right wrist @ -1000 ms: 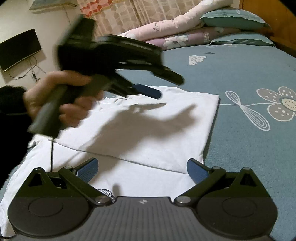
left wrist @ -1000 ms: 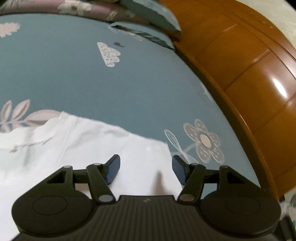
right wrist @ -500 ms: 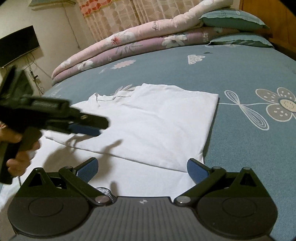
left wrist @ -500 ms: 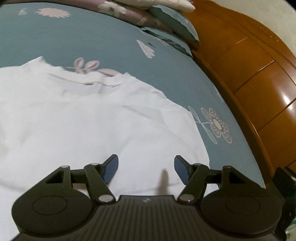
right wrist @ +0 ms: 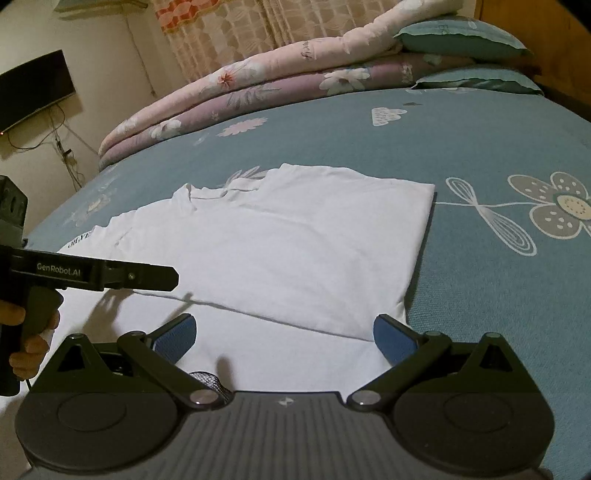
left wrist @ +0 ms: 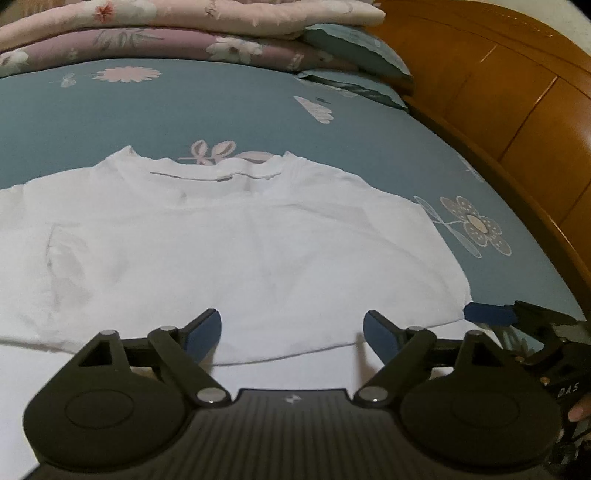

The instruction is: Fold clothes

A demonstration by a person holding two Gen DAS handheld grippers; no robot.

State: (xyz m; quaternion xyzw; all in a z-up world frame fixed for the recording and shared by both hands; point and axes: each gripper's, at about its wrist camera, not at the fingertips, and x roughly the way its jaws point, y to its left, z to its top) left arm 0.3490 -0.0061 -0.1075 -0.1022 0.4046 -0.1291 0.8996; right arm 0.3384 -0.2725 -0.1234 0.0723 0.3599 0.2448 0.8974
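A white T-shirt (right wrist: 280, 251) is lying flat on the blue flower-printed bed sheet (right wrist: 480, 140), its neckline pointing toward the far pillows and one side folded in over the body, so that a straight folded edge is running along the right and a layered edge is crossing near the hem. In the left wrist view the same white T-shirt (left wrist: 236, 251) is filling the middle, with the collar at its far edge. The left hand-held gripper (left wrist: 291, 334) is hovering over the near part of the shirt; its jaws have just been opening and are standing wide and released, with nothing between the blue pads but the cloth lying beneath them. In the right wrist view that left hand-held gripper (right wrist: 162, 277) is showing side-on at the left edge, held by the person's left hand (right wrist: 26, 332). The right hand-held gripper (right wrist: 284, 338) is hanging over the near hem, its jaws also spread and released, gripping nothing. Beyond the shirt, folded floral quilts (right wrist: 266, 85) and teal pillows (right wrist: 461, 40) are sitting stacked at the far end of the bed, an orange wooden headboard (left wrist: 517, 110) is curving along the right, and a dark television (right wrist: 33, 92) is hanging on the wall beside patterned curtains (right wrist: 240, 33).
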